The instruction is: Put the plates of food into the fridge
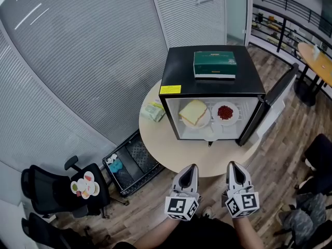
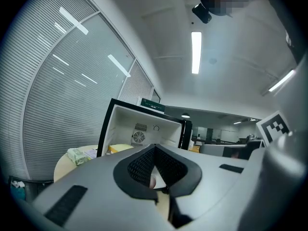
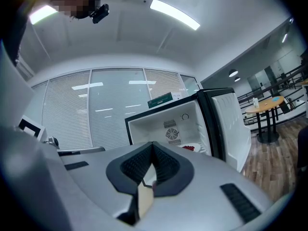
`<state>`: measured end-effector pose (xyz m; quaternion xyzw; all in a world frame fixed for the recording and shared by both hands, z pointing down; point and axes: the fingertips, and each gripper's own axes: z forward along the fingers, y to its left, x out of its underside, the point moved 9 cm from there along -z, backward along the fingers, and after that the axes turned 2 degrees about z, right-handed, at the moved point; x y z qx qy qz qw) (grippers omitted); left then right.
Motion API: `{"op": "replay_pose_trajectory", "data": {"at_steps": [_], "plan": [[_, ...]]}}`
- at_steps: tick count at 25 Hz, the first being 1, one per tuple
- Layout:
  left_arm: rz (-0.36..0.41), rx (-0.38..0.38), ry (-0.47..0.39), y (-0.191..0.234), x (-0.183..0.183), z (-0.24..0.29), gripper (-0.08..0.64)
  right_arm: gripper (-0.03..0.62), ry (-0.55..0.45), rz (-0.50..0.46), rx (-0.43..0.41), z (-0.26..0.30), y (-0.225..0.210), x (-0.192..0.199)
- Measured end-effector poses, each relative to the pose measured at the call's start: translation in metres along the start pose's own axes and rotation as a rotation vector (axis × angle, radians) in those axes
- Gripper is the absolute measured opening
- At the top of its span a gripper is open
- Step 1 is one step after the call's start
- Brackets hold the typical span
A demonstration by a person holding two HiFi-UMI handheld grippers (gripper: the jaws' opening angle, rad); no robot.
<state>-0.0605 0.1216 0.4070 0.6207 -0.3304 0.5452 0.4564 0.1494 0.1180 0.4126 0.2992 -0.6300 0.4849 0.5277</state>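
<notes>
On round table (image 1: 162,140), open fridge (image 1: 176,74), wood floor (image 1: 282,141)

One fridge (image 1: 179,74) stands on one round table (image 1: 155,131). Two plates (image 1: 205,121) are inside, one with bread (image 1: 193,111), one with red food (image 1: 225,112). One green box (image 1: 215,65) is on top. Two grippers: left gripper (image 1: 194,166) and right gripper (image 1: 231,164).

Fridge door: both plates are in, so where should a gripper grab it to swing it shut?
Take the fridge door by its free vertical edge, the one away from the hinge. Come in from the right with the right gripper, which must be opened first. The door stands swung wide to the right with its white lining exposed. That thin edge is probably the only part the gripper can straddle.
</notes>
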Motion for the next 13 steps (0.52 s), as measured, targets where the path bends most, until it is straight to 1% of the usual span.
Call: {"op": "replay_pose_trajectory", "data": {"at_steps": [6,13], "plan": [[-0.003,0.01,0.002,0.007,0.0,0.003,0.005,0.006,0.009,0.006,0.008,0.006,0.008,0.0],[-0.006,0.011,0.0,0.014,0.0,0.008,0.005,0.006,0.003,-0.013,-0.005,0.014,0.015,-0.001]]}}
